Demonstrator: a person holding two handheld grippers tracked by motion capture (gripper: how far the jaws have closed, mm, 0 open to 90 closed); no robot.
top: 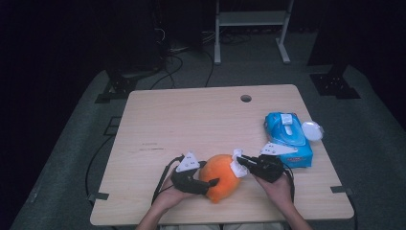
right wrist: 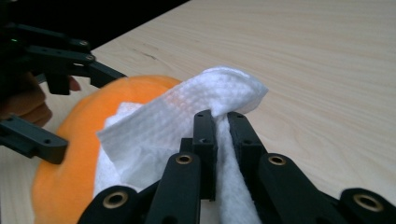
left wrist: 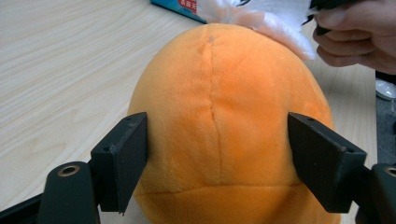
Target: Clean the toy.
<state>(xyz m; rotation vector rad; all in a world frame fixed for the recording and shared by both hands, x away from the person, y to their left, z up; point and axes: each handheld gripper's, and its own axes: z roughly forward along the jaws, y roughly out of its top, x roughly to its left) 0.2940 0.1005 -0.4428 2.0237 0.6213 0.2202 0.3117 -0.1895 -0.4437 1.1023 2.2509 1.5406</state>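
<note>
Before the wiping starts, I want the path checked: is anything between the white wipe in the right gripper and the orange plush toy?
Nothing visible. The right gripper pinches the white wipe, which already drapes onto the orange plush toy with no gap.

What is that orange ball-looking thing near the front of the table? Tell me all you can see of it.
The orange plush toy is rounded and egg-like, covered in soft fuzzy fabric with a stitched seam down its middle. It sits on the wooden table near the person's edge. The left gripper has its black jaws on either side of it. A white wipe, pinched in the right gripper, lies against its top.
</note>
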